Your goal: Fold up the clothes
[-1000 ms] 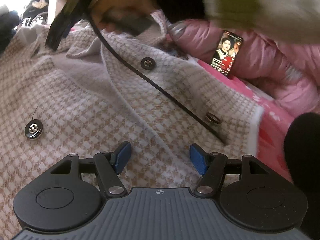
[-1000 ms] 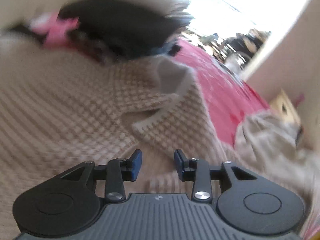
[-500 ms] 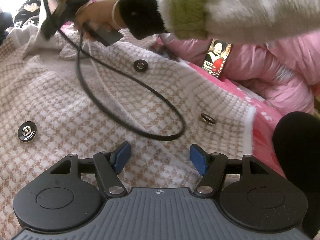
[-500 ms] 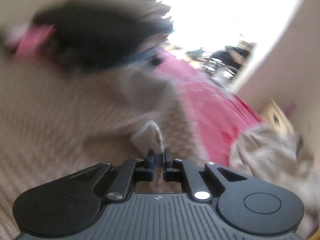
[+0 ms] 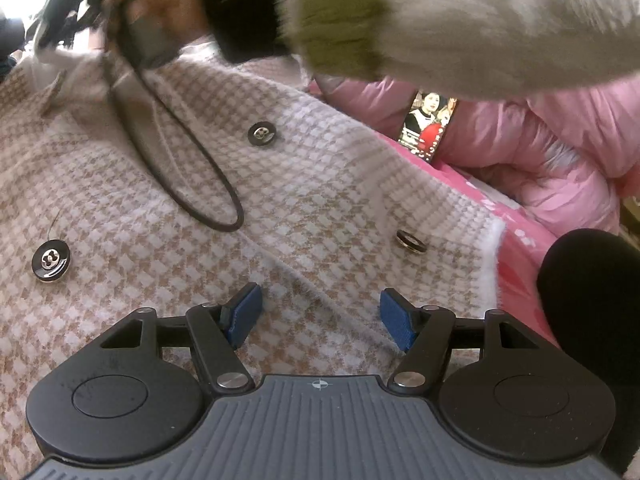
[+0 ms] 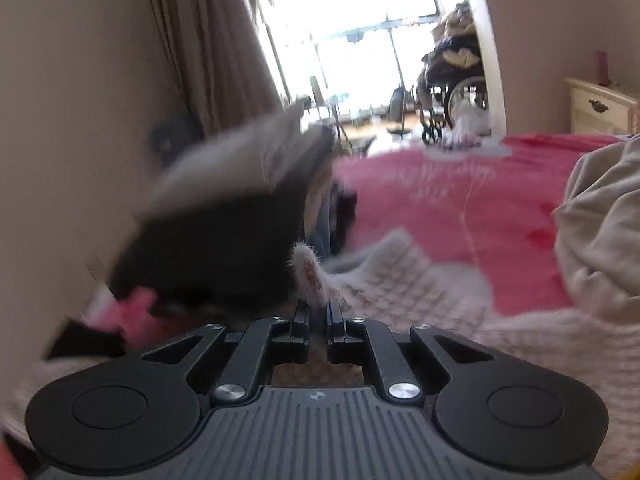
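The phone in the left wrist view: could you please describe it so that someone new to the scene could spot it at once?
Start from the houndstooth coat spread over the red bedspread, then look past its far edge to the pink puffer jacket. The phone leans against that jacket, beneath the person's furry sleeve. Its lit screen showing people is the only glowing thing there.

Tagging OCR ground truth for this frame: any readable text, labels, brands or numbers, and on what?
None legible.
Phone leaning on the pink padded jacket: its screen shows people and small caption lines, too small and blurred to read.
Coat buttons on the houndstooth coat: an embossed motif, no letters readable.
Left tool body: only a crosshair mark, no text.
Right wrist view: nothing written is visible.
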